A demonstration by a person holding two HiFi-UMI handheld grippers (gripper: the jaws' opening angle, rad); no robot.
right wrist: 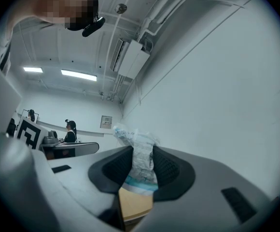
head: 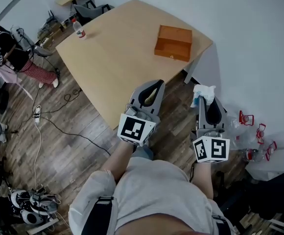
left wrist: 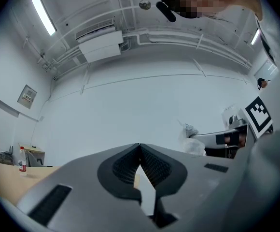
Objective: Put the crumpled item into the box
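Note:
A crumpled white item with a blue edge [head: 202, 93] sticks out of my right gripper [head: 204, 100], which is shut on it; in the right gripper view the crumpled item [right wrist: 141, 159] is pinched between the dark pads. The open wooden box [head: 173, 42] lies on the far right part of the light wooden table [head: 117, 53]. My left gripper [head: 158, 83] hovers over the table's near edge, shut with nothing in it; its pads [left wrist: 149, 166] meet at the tips. Both grippers are short of the box.
A water bottle [head: 78, 29] stands at the table's far left corner. A white wall runs along the right. Cables and gear lie on the wooden floor at left, where a person [head: 10, 50] stands. Plastic items [head: 254, 126] lie on the floor at right.

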